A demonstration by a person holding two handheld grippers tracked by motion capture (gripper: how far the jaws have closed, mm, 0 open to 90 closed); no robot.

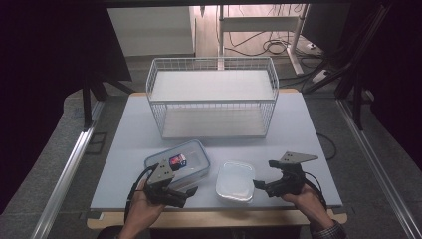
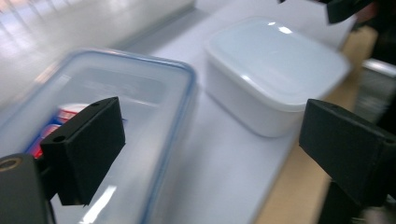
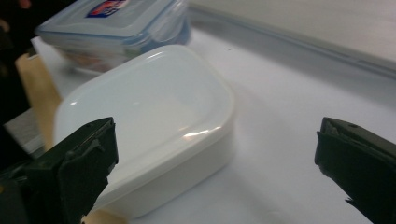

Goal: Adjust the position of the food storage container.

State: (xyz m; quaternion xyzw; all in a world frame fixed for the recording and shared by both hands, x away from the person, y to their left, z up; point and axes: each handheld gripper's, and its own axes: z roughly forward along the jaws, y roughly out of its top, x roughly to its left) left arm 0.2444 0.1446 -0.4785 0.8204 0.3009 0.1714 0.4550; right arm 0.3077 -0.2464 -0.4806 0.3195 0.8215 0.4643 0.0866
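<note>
Inside the clear box (image 1: 186,162), a blurred red-blue packet (image 1: 177,160).

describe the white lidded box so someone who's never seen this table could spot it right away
Start at the white wire basket at the back of the pale table, then come to the near edge. Two lidded boxes sit there side by side between the open grippers. The white box is the smaller, opaque one on the right; its neighbour, the clear box, has a blue rim and a coloured label.
</note>
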